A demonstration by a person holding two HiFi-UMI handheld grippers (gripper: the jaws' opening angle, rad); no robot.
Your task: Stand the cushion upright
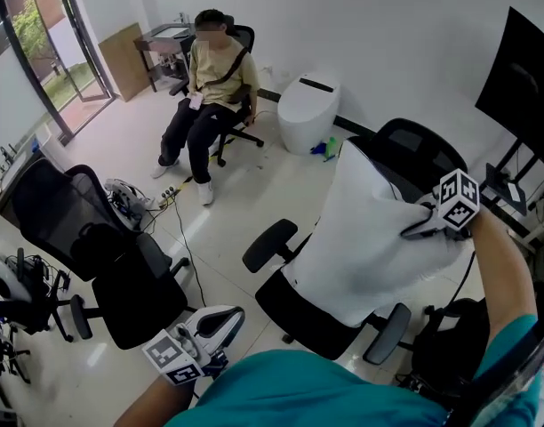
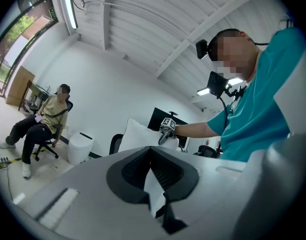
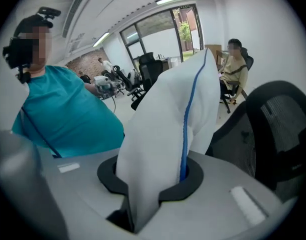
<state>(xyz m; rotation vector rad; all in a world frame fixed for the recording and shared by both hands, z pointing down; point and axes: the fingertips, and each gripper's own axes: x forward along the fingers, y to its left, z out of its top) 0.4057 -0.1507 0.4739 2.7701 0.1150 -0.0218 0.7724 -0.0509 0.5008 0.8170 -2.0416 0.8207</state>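
A white cushion point(image 1: 361, 238) with a blue seam leans tilted against the backrest of a black office chair point(image 1: 318, 326). My right gripper point(image 1: 420, 228) is shut on the cushion's upper right corner. In the right gripper view, the fabric point(image 3: 168, 124) fills the space between the jaws of the right gripper point(image 3: 153, 181). My left gripper point(image 1: 220, 320) hangs low at the front left, well away from the cushion. In the left gripper view its jaws point(image 2: 153, 179) stand a narrow slit apart with nothing held, and the cushion point(image 2: 135, 136) and right gripper point(image 2: 163, 136) show far ahead.
A second black mesh chair point(image 1: 85, 229) stands at the left. A person point(image 1: 214, 87) sits on a chair at the back. A white floor unit point(image 1: 308, 114) stands behind the cushion chair, a black screen point(image 1: 530, 78) is at the right, and cables point(image 1: 179, 229) run across the floor.
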